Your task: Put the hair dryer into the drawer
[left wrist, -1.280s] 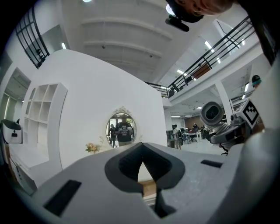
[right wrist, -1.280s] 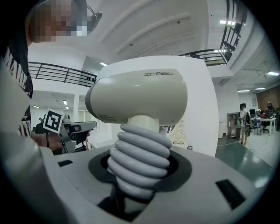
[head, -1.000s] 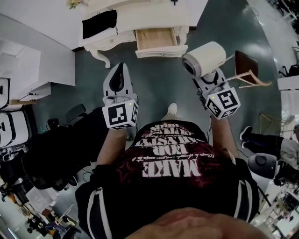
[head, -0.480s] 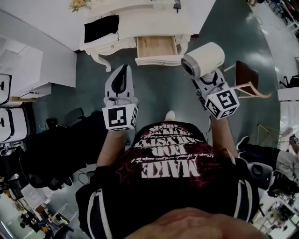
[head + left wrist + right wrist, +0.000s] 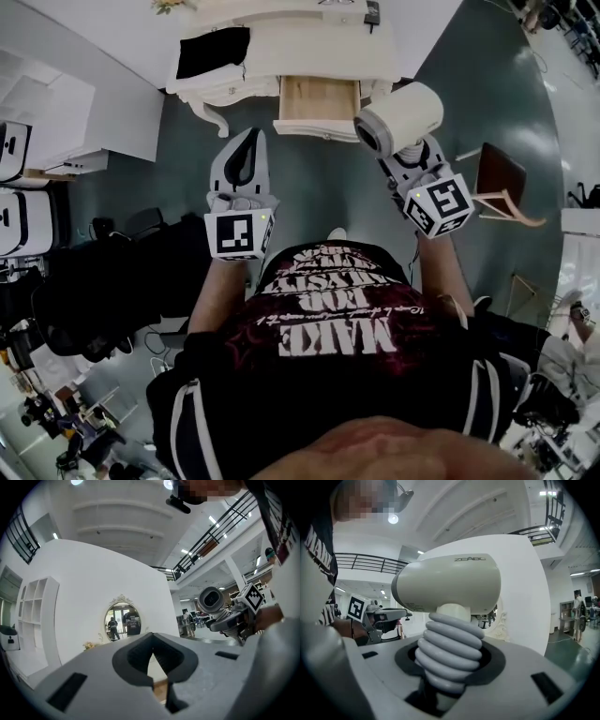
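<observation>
A cream hair dryer (image 5: 401, 117) with a ribbed grey handle stands upright in my right gripper (image 5: 405, 155), whose jaws are shut on that handle. In the right gripper view the handle (image 5: 449, 651) fills the gap between the jaws and the dryer's body (image 5: 450, 585) lies across above them. The open wooden drawer (image 5: 319, 98) of a white dresser (image 5: 309, 47) is just ahead, left of the dryer. My left gripper (image 5: 246, 139) is held level beside it, jaws together and empty; in the left gripper view (image 5: 153, 641) it faces the dresser's oval mirror (image 5: 123, 620).
A black cloth (image 5: 214, 49) lies on the dresser top at left. A wooden chair (image 5: 502, 178) stands to the right on the grey-green floor. White shelving (image 5: 56, 122) and a black office chair (image 5: 84, 300) are at the left.
Both grippers have moved forward toward the dresser, and the dryer now sits closer to the open drawer's right corner. The grip on the handle is unchanged.
</observation>
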